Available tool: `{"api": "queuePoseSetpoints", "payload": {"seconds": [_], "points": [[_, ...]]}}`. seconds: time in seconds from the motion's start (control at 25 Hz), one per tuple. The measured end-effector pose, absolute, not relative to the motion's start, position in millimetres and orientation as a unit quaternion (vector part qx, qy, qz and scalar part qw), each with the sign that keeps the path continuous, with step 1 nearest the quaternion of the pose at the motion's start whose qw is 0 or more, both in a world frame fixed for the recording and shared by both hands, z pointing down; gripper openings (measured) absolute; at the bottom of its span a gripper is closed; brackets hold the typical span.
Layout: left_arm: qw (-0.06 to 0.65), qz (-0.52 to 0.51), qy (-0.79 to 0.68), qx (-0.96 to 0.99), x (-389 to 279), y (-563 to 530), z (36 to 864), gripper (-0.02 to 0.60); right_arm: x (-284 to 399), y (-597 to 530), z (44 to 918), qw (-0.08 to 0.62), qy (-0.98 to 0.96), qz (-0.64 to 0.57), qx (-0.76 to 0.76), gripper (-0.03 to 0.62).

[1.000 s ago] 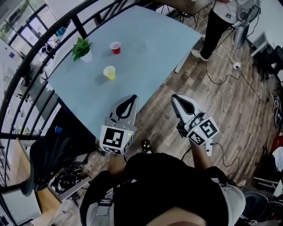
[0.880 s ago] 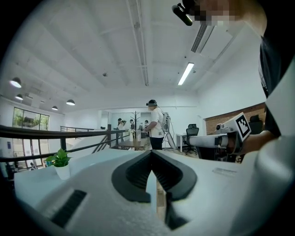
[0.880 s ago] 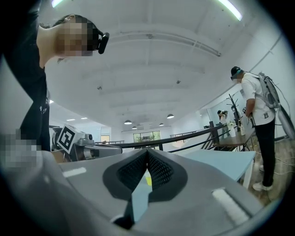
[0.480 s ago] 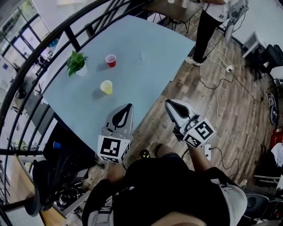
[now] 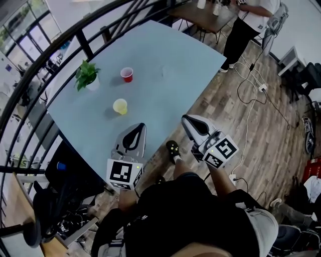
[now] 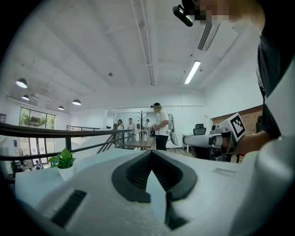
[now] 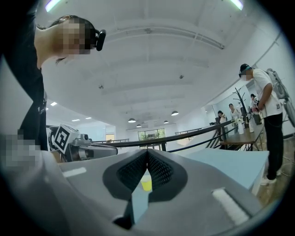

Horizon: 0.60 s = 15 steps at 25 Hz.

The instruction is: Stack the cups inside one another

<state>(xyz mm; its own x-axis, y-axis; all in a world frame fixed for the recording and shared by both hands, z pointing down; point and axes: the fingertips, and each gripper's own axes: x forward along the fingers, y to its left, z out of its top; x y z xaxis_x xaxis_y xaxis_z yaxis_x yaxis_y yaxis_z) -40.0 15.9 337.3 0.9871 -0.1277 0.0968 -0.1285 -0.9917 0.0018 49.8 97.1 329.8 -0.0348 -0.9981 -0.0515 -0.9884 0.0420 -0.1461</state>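
An open office floor (image 5: 261, 130) of wood planks with loose cables lying across it, and a black railing (image 5: 50, 65) curving along one side. Most of the middle is taken up by a large pale blue tabletop (image 5: 165, 55). Beyond its far corner a person (image 5: 246, 25) stands beside a small brown table (image 5: 200, 12).

The left tongs (image 5: 139, 126) hover over the near corner of the tabletop, pointing across it. Their tips are pressed together and hold nothing. The right tongs (image 5: 186, 120) hang over the floor just off the near edge, also closed and empty.

A small potted plant (image 5: 86, 75) with green leaves in a white pot sits close to the railing-side edge of the tabletop.

The red cup (image 5: 127, 75) stands upright just beside the plant, a little further in towards the middle. Its mouth faces up and its inside looks pale. The yellow cup (image 5: 120, 106) is also upright with its mouth open. It is a soft lemon colour and stands between the red cup and the near corner, ahead of the left tongs and apart from them. The two cups stand apart and neither sits inside the other. In the right gripper view the yellow cup shows far off, through the narrow slot below the closed tips.
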Motion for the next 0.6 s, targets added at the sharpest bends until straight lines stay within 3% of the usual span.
{"api": "queuePoseSetpoints", "payload": {"seconds": [0.6], "points": [[0.011,0.059,-0.114,0.992,31,-27,344,-0.006,136,38,343,0.073,0.746,-0.052,-0.660,0.002]]}}
